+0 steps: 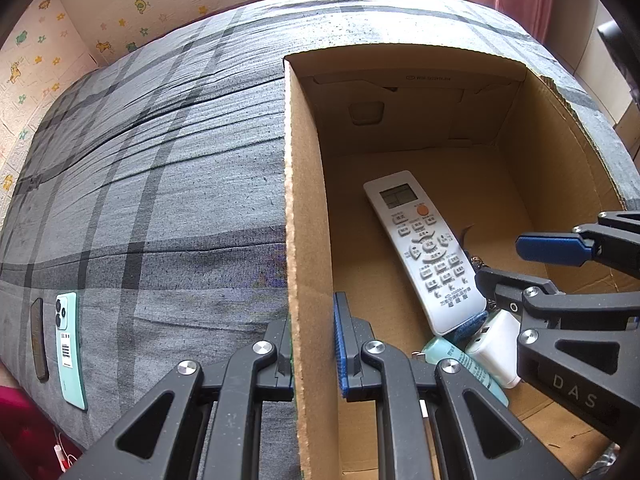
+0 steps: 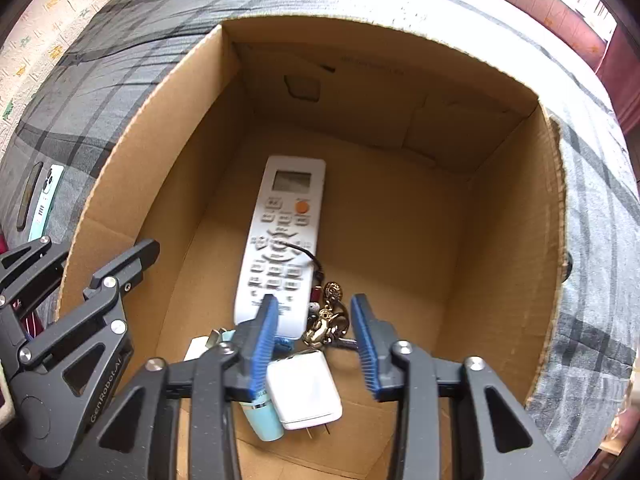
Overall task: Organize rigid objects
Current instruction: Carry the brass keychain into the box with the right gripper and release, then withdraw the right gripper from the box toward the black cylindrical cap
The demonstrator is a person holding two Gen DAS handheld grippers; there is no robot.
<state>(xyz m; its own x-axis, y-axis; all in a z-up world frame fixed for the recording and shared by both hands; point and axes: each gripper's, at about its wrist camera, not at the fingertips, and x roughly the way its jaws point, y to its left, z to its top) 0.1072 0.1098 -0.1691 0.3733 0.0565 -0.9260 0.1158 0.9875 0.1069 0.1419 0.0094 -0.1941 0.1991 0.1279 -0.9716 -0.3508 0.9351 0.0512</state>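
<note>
L to R: dark flat item (image 1: 39, 340) and a mint phone (image 1: 71, 350) lie side by side, face down, near the bed's (image 1: 168, 184) left edge, on the grey plaid cover, well apart from the cardboard box (image 1: 306, 216).

Left gripper (image 1: 314, 344) straddles the box's left wall; its fingers (image 1: 342, 344) are pressed together on that wall, one outside, one inside, pinching the cardboard.

Inside the box, on the floor: white AC remote (image 2: 282, 240) lying face up, screen end toward the far wall. At its near end a teal tube (image 2: 262, 420) and a white plug adapter (image 2: 304, 392) lie touching each other, w/ the tube partly under the adapter. Just right of the remote's lower end sits a gold keychain charm (image 2: 326, 322) w/ a thin black cord running across the remote's buttons.

Right gripper (image 2: 316, 340) hangs over the box interior, pointing steeply down; its fingers (image 2: 264, 344) are spread apart, pads not pressing anything. The charm sits btwn them, loose on the box floor; adapter just below.
</note>
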